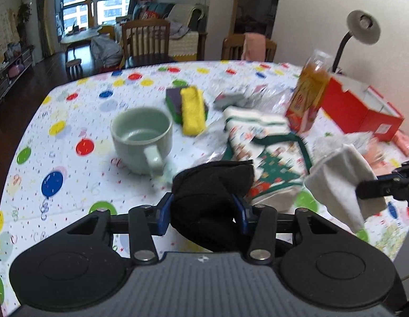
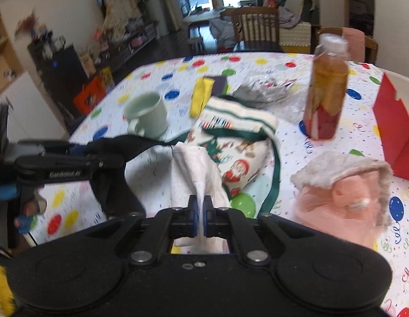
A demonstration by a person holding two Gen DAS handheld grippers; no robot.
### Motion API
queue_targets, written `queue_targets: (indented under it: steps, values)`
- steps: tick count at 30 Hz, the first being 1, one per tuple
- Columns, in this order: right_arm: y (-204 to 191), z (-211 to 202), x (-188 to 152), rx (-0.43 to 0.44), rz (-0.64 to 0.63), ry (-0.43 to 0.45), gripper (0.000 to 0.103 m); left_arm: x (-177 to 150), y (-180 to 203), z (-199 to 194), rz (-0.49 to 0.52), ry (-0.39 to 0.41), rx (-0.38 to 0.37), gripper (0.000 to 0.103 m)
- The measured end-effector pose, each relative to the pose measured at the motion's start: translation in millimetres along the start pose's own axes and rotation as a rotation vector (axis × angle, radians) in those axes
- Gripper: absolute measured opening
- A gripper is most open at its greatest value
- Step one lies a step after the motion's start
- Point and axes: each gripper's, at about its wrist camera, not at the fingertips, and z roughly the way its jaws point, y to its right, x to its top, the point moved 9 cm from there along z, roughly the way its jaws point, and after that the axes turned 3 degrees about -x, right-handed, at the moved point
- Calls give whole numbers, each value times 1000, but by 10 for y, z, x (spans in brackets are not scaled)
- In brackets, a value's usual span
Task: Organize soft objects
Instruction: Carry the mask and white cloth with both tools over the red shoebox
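Observation:
My left gripper is shut on a black sock held above the table; it shows in the right wrist view at the left. My right gripper is shut on a white sock, which hangs at the right of the left wrist view. A Christmas-print stocking lies on the table between them, also in the left wrist view. A yellow and dark cloth pile lies behind it. A pink and grey fuzzy item lies at the right.
A pale green mug stands left of centre on the dotted tablecloth. An orange juice bottle stands at the back right beside a red box. Crumpled clear plastic lies behind the stocking. Chairs stand beyond the table.

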Motion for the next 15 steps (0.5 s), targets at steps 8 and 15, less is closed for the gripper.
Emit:
queue_targets:
  steps: [8,15]
  values:
    - [381,-269,212,12,81,46,3,382,422,-224,7,50,-56,46]
    - [867,-459,409,-11,126,73,3,748,944,-172,43,70,-113,46]
